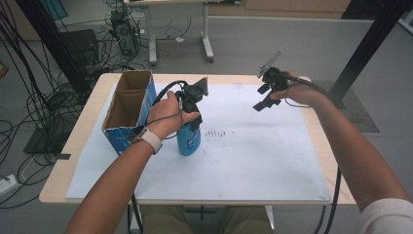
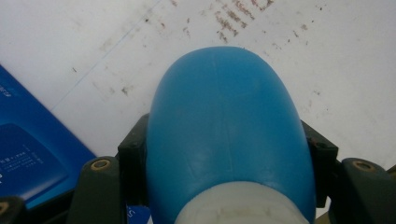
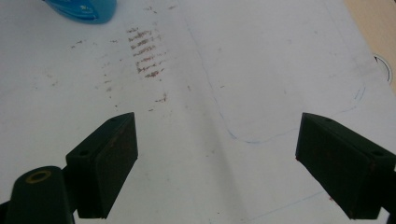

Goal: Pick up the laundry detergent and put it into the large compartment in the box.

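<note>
Left gripper point(image 1: 191, 113) clamps blue bottle point(image 1: 188, 139) upright; right gripper point(image 1: 267, 97) raised, jaws wide, nothing between.

Nothing I can read: the blue bottle point(image 1: 189, 139) in my left gripper point(image 1: 191, 114) bears a label too blurred, and the blue box point(image 2: 28, 154) beside it carries white print too small.
</note>
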`<action>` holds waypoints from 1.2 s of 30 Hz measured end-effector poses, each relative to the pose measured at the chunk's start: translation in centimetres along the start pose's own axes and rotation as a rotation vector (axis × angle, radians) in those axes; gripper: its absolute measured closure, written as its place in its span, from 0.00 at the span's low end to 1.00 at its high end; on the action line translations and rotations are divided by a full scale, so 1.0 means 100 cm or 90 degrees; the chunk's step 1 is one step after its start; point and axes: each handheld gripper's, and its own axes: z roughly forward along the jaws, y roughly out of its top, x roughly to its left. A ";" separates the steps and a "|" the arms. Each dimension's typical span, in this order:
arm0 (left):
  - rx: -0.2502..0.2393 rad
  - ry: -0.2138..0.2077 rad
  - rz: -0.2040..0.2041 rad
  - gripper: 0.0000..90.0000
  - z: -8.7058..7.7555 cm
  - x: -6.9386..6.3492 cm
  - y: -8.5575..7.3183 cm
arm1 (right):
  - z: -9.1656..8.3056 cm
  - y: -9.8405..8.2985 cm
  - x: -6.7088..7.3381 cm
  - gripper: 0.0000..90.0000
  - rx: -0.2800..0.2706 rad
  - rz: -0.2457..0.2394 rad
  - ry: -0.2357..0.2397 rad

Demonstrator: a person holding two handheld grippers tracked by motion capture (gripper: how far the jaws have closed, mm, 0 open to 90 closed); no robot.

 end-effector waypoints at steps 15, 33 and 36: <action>-0.005 -0.001 0.001 0.42 0.000 0.001 0.000 | -0.004 -0.001 0.001 0.14 -0.004 0.000 -0.004; -0.005 0.006 -0.006 0.42 -0.007 0.000 -0.003 | -0.007 -0.001 0.004 0.14 -0.008 -0.001 -0.008; -0.004 0.007 -0.006 0.42 -0.011 -0.001 -0.003 | -0.007 -0.001 0.005 0.14 -0.008 -0.002 -0.008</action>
